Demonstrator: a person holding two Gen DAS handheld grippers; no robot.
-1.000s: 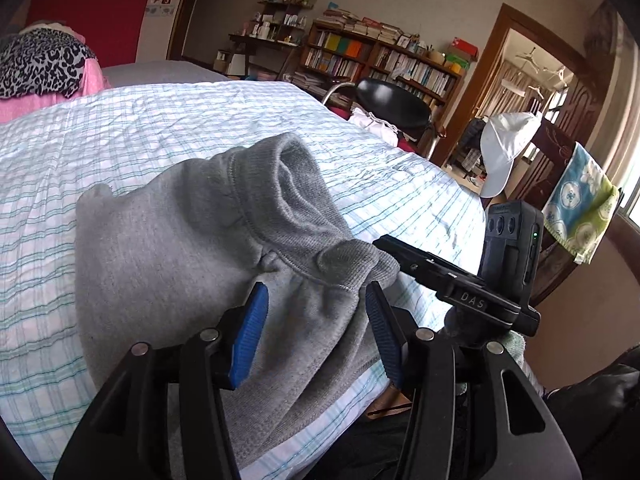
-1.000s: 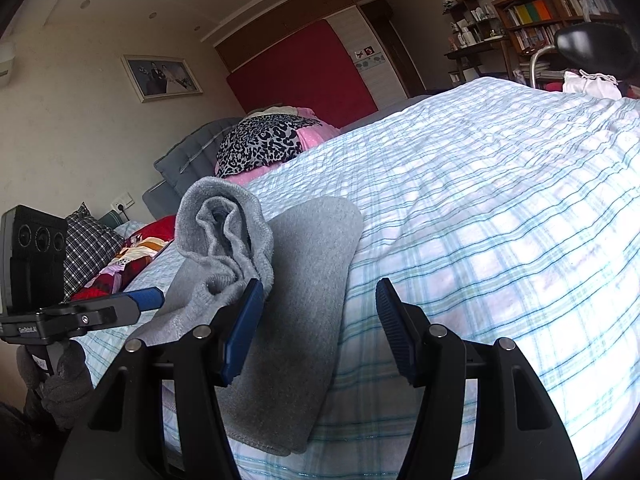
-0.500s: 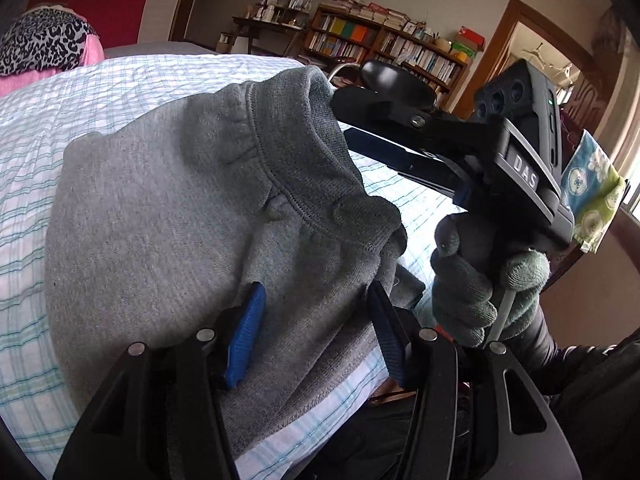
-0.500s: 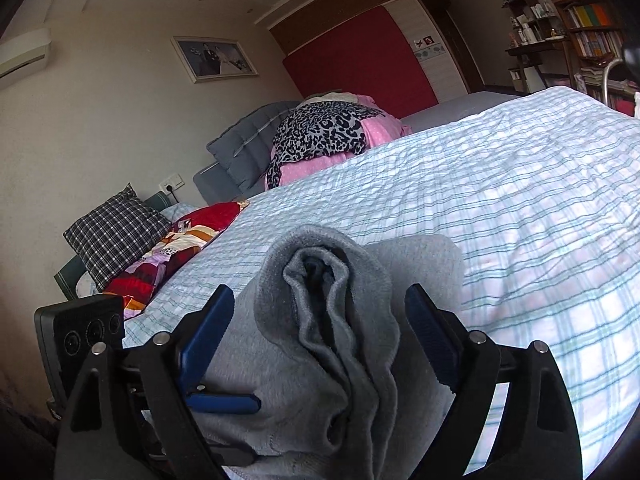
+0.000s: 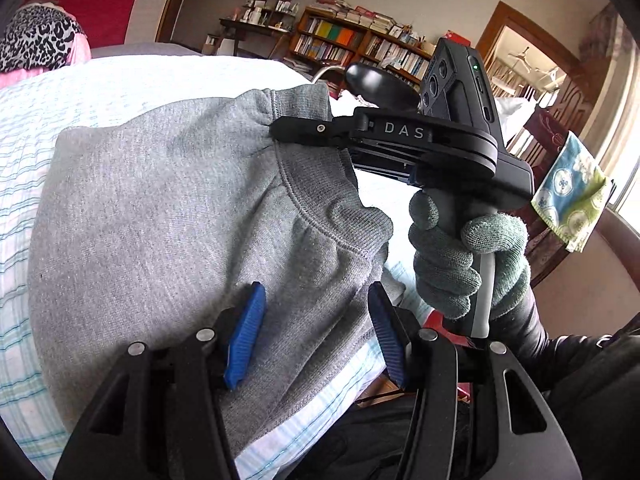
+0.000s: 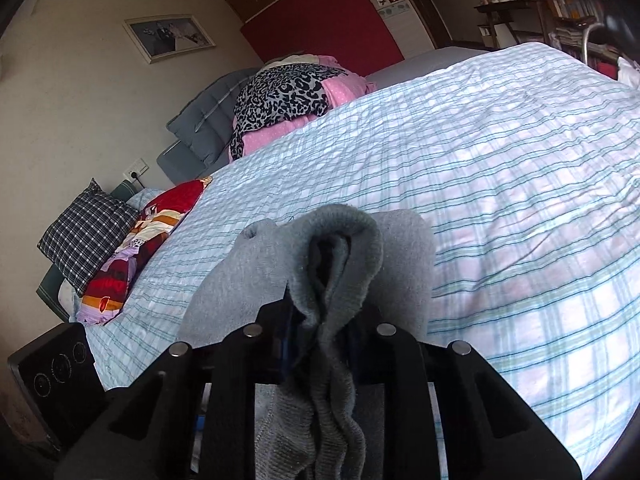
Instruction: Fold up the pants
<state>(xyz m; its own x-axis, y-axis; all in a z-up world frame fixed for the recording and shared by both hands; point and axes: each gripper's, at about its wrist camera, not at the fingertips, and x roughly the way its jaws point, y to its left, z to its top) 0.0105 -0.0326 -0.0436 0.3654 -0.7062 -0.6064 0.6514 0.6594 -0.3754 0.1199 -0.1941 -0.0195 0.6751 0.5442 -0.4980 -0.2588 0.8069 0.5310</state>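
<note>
The grey pants (image 5: 168,216) lie folded on the bed (image 5: 120,80), spread out ahead of both tools, with the ribbed waistband (image 5: 320,200) bunched up along the near edge.

The left gripper (image 5: 316,332) hovers low over the pants with its jaws standing apart. The blue pads (image 5: 244,340) sit on either side of a fold of grey cloth: the left pad lies against the fabric, while the right pad stands at the cloth's edge. The cloth between them is not squeezed, so this grip is released.

The right gripper (image 6: 320,320) has just been closing, and its jaws are now clenched on the waistband (image 6: 340,264). In its own view the thick ribbed band rises straight up out of the narrow gap between the jaws and curls over in a hump just ahead of them; the loose end hangs down behind, toward the camera. From the left view the same tool comes in from the right, its black tip biting the upper part of the waistband, well beyond the left jaws. A gloved hand (image 5: 468,256) wraps the handle below it, just to the right of the left jaws.

Farther out past both sets of jaws stretches the striped bedsheet (image 6: 500,180), and at its far end lies a leopard-print cloth (image 6: 284,96) over something pink.
</note>
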